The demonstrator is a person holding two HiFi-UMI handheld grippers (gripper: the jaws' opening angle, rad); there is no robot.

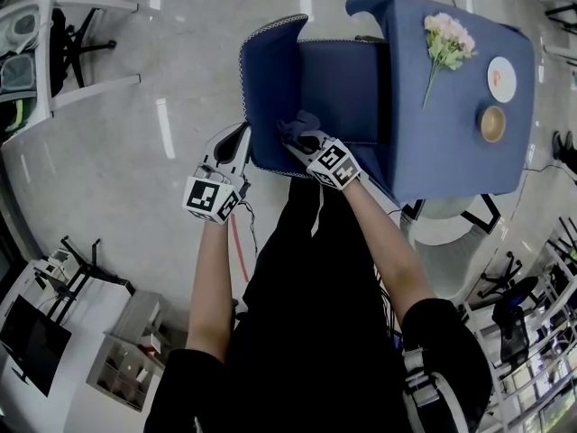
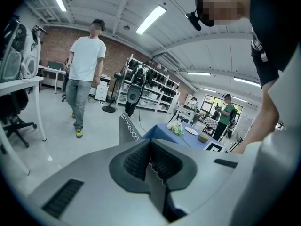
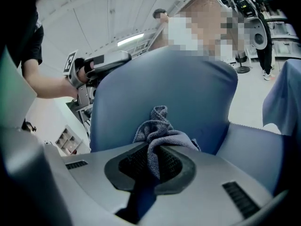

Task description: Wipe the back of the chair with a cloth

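Bench (image 1: 451, 152), blue cover to all sides. On top: pink-white flower bunch (image 1: 448, 43), far end; white plate (image 1: 501, 78); brown bowl (image 1: 492, 124) just beside plate. Floor (image 1: 135, 152): grey, glossy. Blue chair (image 1: 270, 88) stands on it, seat vs. bench edge.

The cloth (image 3: 160, 128) in your right hand-held gripper (image 3: 154, 166) is grey-blue; its marker cube (image 1: 332, 165) shows black-and-white squares. Ahead of it, the chair back (image 3: 164, 88) is plain blue, edged with white zigzag stitching (image 1: 270, 27). Beyond, pale pink flowers (image 1: 448, 41) lie on a blue-draped surface (image 1: 451, 142).
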